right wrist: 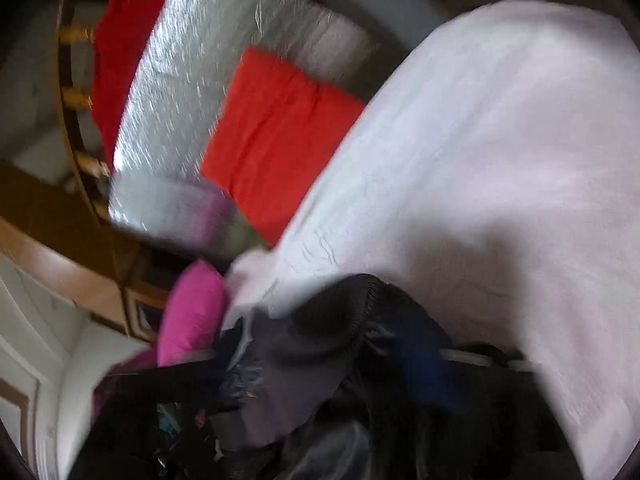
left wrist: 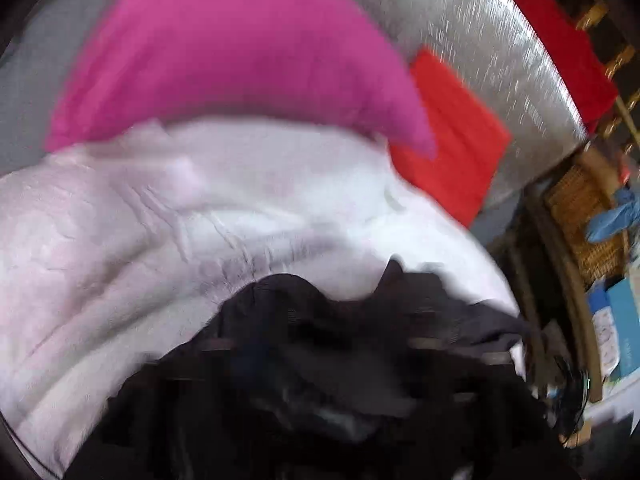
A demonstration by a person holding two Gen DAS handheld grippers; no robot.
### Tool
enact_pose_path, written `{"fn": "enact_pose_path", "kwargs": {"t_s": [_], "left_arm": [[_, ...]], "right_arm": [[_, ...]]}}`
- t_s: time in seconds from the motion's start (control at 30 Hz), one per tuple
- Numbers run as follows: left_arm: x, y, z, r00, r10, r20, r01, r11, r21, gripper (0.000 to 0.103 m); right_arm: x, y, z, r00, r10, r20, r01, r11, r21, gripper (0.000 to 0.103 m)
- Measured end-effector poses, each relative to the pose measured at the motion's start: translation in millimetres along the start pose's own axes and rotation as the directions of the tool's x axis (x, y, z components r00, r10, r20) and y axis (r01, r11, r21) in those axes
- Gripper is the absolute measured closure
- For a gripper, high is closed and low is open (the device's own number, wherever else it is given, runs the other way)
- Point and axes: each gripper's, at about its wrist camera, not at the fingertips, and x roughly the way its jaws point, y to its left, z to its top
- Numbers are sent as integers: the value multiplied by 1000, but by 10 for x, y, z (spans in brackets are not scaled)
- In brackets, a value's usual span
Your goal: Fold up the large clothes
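From the left wrist we see the magenta cloth (left wrist: 224, 48) spread broad above the pale pink garment (left wrist: 160, 216); the right wrist shows only a corner of it, near the silver mat's (right wrist: 240, 48) edge. A dark garment (right wrist: 304, 360) hides both tools, so we cannot tell their spread. The folded red cloth (right wrist: 280, 136) lies on the mat.

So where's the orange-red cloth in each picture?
Left wrist: orange-red cloth at right of centre, on the silver mat.
Right wrist: orange-red cloth at upper middle, on the silver mat.
Shared landmark: the white cloth beside it.
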Motion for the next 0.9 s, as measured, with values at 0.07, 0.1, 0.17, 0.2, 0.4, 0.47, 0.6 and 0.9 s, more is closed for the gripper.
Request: {"fn": "enact_pose_path", "kwargs": {"t_s": [0.07,0.1,0.17,0.2,0.4,0.47,0.6,0.9], "left_arm": [[-302,40,-55,997,9,83,-5,999,-47,18],[-432,66,-103,996,19,85,-13,997,-76,18],[-681,118,-296,998,7,65,2,991,-131,18],[-796,139,-411,998,2,63,7,988,-152,18],[-1441,205,-1419,985,147,86,-125,966,-226,18],[-1539,184,-1674,975,210,74,-191,960,-204,18],[-1516,291,-2015,976,216,4,-209,949,-234,18],[-1328,622,-1728,977,210,32,-184,911,-368,18]], "right_arm": [[-271,42,-57,999,36,37,-35,999,-25,2],[-419,71,-114,998,51,24,-50,998,-32,2],[-653,112,-252,997,73,12,-72,997,-40,2],[-782,129,-335,997,75,12,-75,996,-50,2],[-1505,151,-1055,997,82,1,-82,996,-34,2],[-1653,111,-1256,997,75,-11,-76,997,-22,2],[-1810,-28,-1554,996,80,-26,-80,996,26,2],[-1510,-425,-1570,998,-7,-61,17,987,159,2]]}}
